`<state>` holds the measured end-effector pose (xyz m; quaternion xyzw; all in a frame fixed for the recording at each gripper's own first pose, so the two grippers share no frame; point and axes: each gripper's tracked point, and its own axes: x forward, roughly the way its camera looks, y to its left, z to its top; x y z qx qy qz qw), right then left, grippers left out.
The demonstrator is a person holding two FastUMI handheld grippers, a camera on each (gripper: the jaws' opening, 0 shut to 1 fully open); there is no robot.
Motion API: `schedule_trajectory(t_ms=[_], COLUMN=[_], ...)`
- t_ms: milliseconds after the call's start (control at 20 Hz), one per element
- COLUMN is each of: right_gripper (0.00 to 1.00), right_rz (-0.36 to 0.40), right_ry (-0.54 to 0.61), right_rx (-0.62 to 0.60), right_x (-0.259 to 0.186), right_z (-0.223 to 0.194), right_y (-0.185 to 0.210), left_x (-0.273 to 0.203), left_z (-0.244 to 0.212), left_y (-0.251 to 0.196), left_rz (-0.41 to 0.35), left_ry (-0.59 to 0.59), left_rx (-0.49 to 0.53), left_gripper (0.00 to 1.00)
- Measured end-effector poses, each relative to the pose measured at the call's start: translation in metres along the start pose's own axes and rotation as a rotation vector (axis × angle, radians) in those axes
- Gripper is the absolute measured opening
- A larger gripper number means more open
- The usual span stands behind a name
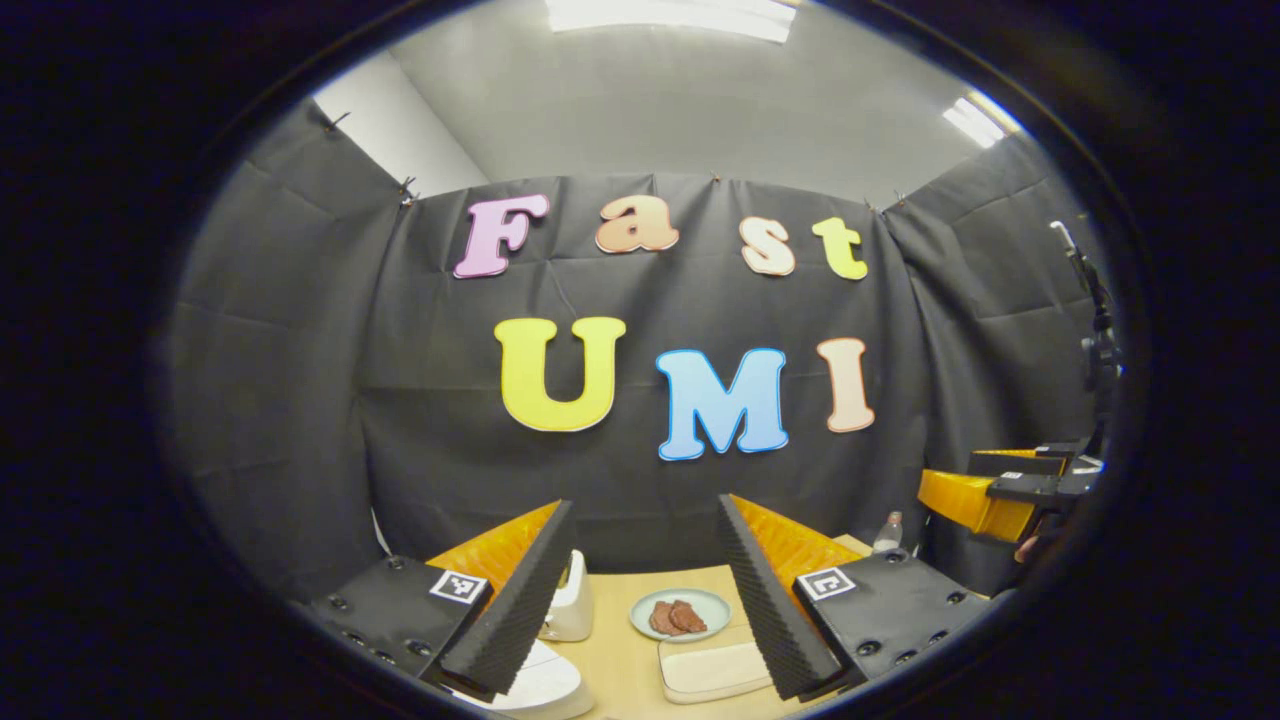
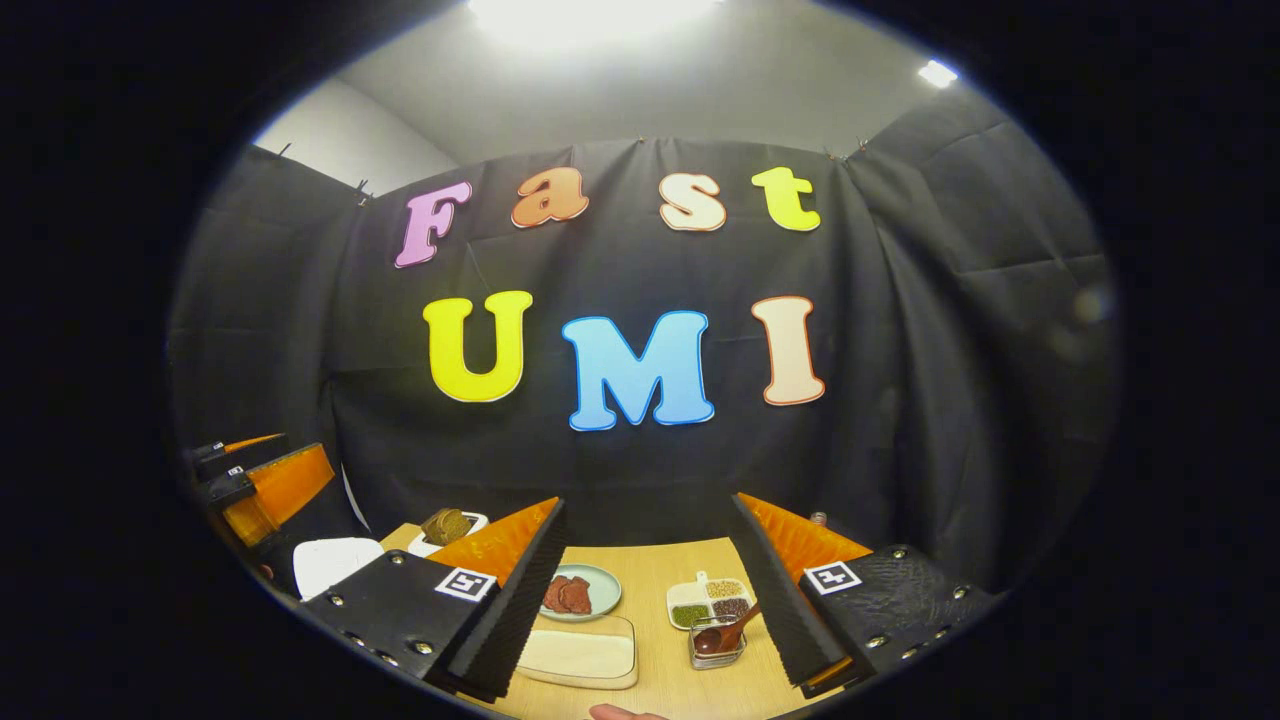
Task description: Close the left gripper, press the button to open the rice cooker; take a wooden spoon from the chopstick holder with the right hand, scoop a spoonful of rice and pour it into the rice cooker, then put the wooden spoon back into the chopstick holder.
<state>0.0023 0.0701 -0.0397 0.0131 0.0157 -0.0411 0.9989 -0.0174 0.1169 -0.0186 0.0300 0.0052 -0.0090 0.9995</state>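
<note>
1. Booth with black cloth walls, grey ceiling with bright lights, and a light wooden table [image 2: 650,570] down at the bottom of both views.
2. Left gripper [image 1: 635,600]: fingers wide apart, holding nothing, hanging above the table and aimed mostly at the back wall. In the right gripper view it sits at the far left edge [image 2: 265,485], partly cut off.
3. Right gripper [image 2: 645,600]: fingers spread too, empty, also up off the table. From the left gripper view it's at the right edge [image 1: 985,495], and the hand behind it is mostly lost in the dark rim.
4. Rice cooker [image 1: 540,685]: white and rounded, under the left gripper's left finger, mostly hidden, so I can't tell if the lid is up. A white piece [image 1: 572,600] stands just behind it.
5. Wooden spoon [image 2: 728,632]: dark, leaning in a small clear holder [image 2: 715,645] just beside the right gripper's right finger.
6. Behind the holder, a white divided dish [image 2: 710,598] of grains and beans; which section is rice is too small to tell.
7. Middle of the table: a plate with reddish-brown slices [image 2: 580,592], a pale board [image 2: 580,652] in front of it.
8. A small clear bottle [image 1: 888,532] stands at the back right.
</note>
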Motion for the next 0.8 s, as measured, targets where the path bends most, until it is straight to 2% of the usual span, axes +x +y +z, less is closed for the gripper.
schedule_trajectory(t_ms=[200, 450, 650, 800], right_gripper=[0.96, 0.96, 0.96, 0.96], right_rz=[0.026, 0.072, 0.100, 0.136], right_ry=[-0.005, -0.037, -0.056, -0.074], right_rx=[-0.039, -0.052, -0.021, -0.007], right_x=[-0.006, -0.003, -0.007, -0.011], right_z=[-0.003, 0.003, 0.012, 0.019], right_y=[0.017, 0.025, 0.009, -0.016], left_x=[-0.005, -0.010, -0.006, -0.003], left_z=[-0.012, 0.006, 0.005, -0.002], left_y=[0.003, -0.002, -0.018, -0.050], left_rz=[-0.036, -0.032, 0.018, 0.001], left_ry=[0.021, -0.046, -0.046, -0.049], left_rx=[-0.003, 0.022, 0.030, 0.015], left_gripper=[0.97, 0.96, 0.98, 0.99])
